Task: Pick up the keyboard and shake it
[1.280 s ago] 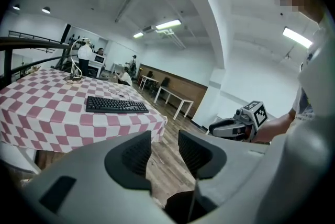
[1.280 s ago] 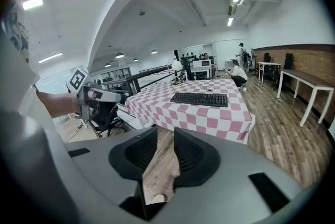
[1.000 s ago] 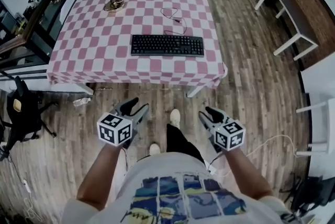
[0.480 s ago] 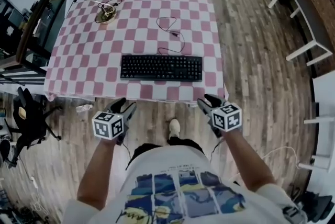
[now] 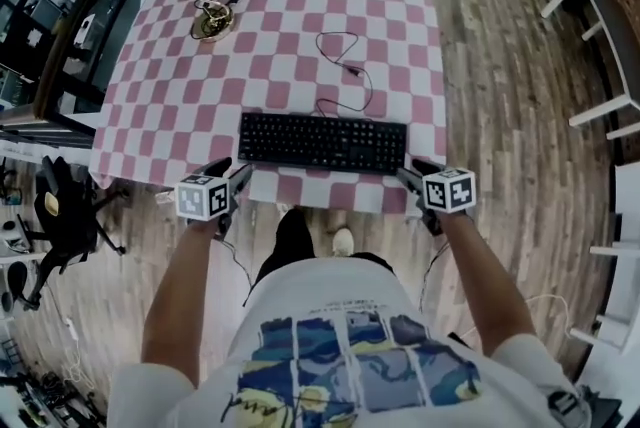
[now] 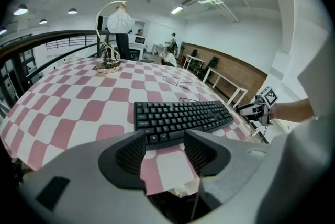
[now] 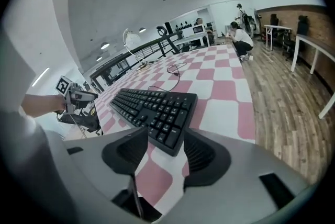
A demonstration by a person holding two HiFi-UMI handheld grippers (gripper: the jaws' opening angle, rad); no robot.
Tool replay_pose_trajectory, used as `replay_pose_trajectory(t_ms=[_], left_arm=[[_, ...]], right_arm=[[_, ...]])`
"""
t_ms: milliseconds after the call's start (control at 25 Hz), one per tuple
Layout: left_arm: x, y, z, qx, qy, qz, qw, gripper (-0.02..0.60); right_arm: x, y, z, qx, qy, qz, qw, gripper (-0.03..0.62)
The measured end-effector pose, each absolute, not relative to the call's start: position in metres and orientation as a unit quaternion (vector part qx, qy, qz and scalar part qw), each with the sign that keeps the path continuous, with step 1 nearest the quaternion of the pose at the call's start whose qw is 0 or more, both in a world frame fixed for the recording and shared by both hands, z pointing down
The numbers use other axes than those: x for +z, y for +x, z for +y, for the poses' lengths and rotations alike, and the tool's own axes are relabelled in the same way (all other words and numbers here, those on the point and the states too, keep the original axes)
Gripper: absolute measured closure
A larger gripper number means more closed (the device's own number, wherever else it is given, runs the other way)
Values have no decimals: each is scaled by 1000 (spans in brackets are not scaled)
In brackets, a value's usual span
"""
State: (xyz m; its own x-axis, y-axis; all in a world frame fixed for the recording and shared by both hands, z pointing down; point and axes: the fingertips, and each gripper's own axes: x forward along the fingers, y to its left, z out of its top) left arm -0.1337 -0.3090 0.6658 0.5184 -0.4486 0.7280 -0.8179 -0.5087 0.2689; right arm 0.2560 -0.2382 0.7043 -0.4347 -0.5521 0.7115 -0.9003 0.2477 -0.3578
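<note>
You've stepped up to the table [image 5: 170, 106]. Left gripper [image 5: 235, 172] now sits just off the left end of the keyboard [image 5: 322, 142], right gripper [image 5: 413, 170] off its right end. Both are empty, jaws opening. Keyboard lies flat near the table's front edge. Expect light, stiff, slick plastic. Clamp the two short ends evenly and mind the trailing cable [image 5: 349, 68].

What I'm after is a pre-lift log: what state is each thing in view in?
keyboard: flat on the tablecloth, keys up, not gripped.
keyboard cable: loose, looped on the cloth.
left gripper: fingers opening, only the cloth's edge between them.
right gripper: fingers opening, keyboard's right corner at their tips, not pressed.
tablecloth: spread, draped over the edges.
desk lamp: upright, seemingly unlit.
</note>
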Motion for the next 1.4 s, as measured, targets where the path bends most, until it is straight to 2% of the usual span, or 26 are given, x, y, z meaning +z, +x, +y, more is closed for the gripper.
replay_pose_trajectory(t_ms=[200,560,920,960,1240,1400], left_arm=[[696,-132,-355,331,816,-350,319,341],[750,-132,-390,361,800,-300,373,298],[758,-117,-391,352,809,-253,397,276],[758,-115,-391,353,808,-254,398,276],[754,-114,-398,323,800,-294,413,282],[735,-112,-406,294,812,-309,399,296]], right_arm=[[723,254,-263,409,472,-745,233,333],[747,245,-294,438,456,-734,247,296],[757,247,-300,451,438,-731,266,296],[757,246,-300,451,438,-731,267,315],[754,246,-298,441,448,-727,277,316],[736,251,-302,401,468,-737,278,330]])
